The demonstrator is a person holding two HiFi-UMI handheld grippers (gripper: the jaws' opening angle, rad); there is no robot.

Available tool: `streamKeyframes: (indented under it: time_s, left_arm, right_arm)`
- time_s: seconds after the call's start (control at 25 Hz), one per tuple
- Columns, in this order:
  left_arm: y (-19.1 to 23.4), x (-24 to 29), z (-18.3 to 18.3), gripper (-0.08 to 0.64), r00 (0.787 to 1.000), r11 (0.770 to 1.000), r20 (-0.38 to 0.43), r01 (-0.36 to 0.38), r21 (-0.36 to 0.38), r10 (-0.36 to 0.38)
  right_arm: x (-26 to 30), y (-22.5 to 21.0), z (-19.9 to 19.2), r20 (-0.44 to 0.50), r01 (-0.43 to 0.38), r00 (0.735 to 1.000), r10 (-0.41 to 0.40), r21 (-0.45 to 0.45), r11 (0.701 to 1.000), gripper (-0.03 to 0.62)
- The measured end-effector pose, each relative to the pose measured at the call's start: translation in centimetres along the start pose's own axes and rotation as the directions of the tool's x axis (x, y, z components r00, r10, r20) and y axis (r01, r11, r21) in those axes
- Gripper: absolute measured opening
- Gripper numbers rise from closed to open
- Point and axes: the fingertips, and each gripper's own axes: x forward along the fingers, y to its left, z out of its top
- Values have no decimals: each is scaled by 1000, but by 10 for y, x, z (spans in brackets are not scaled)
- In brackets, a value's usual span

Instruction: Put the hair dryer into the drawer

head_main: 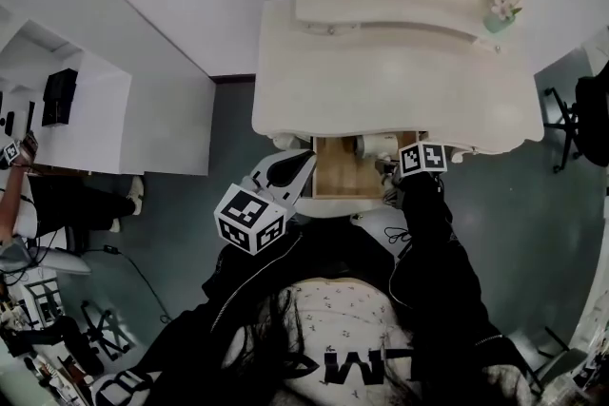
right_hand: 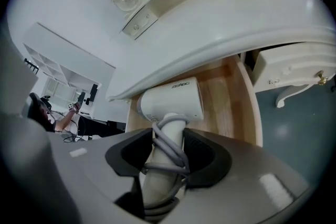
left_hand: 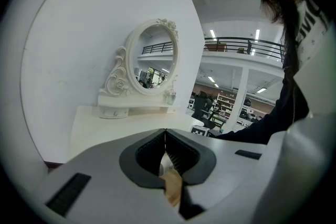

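Drawer (head_main: 338, 174): open, pulled out from under the front edge of the dressing-table surface (head_main: 381, 71). Its bare wooden bottom is visible.

Hair dryer (right_hand: 170, 102): held above the drawer's bottom. The white barrel lies crosswise toward the drawer's back, partly under the surface's edge. Whether it touches the wood cannot be told.

Right hand-held gripper (right_hand: 168, 152): clamped on the dryer's handle. The pads press from both sides, over the grey cord (right_hand: 167, 141) wound round the handle.

Left hand-held gripper (left_hand: 165, 147): jaws together, nothing gripped. It is held just outside the drawer's left front corner.

Handling (judged):
- The shell is taken to be rigid, smooth plastic, so it is likely slippery under the pads.
- The weight is thought moderate and concentrated in the barrel, so a hold low on the handle is expected to let the head tip.
- The wound cord adds friction but may shift or slide along the handle.
- The handle just below the barrel is judged the best place to hold.
- Loose cord loops could catch on the drawer's rim.

Step (judged): placement into the drawer is under way and release has not yet been made.
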Motion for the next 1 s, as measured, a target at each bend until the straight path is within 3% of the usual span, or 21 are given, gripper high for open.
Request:
streamKeyframes:
  time_s: [0.4,0.72,1.0]
  left_arm:
    - [16,-5,-1,0,998,998,-6,-66,-18,66]
    - [23,-13,-6,0,996,995,-17,-93,-29,93]
    - [25,-24,-10,0,993,993,-27,-115,-25,114]
  right_arm:
    - [40,-9,14,-34,-1,999,0,-37,999,198]
    - [58,-9,26,54,20,998,-13,-138,990,196]
    - [67,-12,31,122,45,992,-25,-160,986,195]
